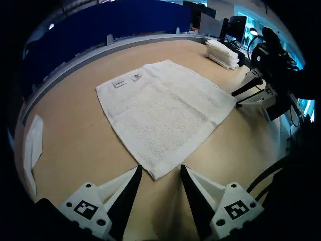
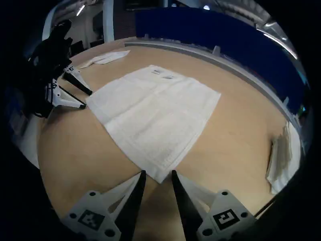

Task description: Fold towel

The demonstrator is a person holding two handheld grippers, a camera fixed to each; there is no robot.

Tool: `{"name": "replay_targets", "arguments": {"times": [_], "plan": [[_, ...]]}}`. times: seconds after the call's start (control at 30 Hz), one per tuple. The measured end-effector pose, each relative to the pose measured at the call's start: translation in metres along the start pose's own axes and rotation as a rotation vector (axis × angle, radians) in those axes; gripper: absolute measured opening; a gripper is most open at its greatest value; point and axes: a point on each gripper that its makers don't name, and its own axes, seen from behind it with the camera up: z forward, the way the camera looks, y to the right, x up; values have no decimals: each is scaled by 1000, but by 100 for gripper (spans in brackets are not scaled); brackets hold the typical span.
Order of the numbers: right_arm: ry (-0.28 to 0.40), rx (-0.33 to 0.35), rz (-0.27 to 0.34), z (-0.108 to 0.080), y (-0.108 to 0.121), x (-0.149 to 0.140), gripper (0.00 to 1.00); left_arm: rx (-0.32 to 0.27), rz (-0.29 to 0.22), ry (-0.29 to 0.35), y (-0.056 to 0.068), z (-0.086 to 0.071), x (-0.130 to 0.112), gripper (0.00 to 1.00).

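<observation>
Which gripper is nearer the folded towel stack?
Right. The right gripper sits at a towel corner near the folded towel stack; the left gripper sits at another corner, farther off.

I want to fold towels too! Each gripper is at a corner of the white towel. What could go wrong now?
1. The left gripper has its open fingers around only the very tip of a white towel corner, so a shallow pinch might slip off.
2. The right gripper is the same at its corner; if just one holds, the fold could come out crooked.
</observation>
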Motion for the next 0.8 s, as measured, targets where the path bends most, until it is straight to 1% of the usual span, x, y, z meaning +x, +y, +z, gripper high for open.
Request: {"name": "replay_targets", "arguments": {"times": [0.07,0.13,0.2,0.27,0.33,0.4,0.47,0.6,0.73,0.8], "plan": [[2,4,11,0,0,0,44,5,-2,-1,0,0,-1,68],[3,3,19,0,0,-1,38,17,1,-5,-2,-1,-2,65],[3,1,24,0,0,-1,33,26,4,-8,-3,-2,-2,55],[2,-3,28,0,1,-1,27,35,6,-10,-4,-2,-2,52],[-1,-6,31,0,2,-1,24,40,-2,-12,-4,-1,-2,51],[-4,-9,34,0,3,-1,22,47,-11,-14,-4,0,-3,39],[-6,-13,38,0,4,-1,19,60,-21,-17,-6,0,-2,32],[-7,-12,59,0,5,0,17,72,-30,-21,-8,2,-2,20],[0,-8,85,-1,7,5,16,63,-29,-24,-4,3,-1,13],[3,-9,94,-2,8,7,16,54,-33,-26,-1,2,0,12]]}}
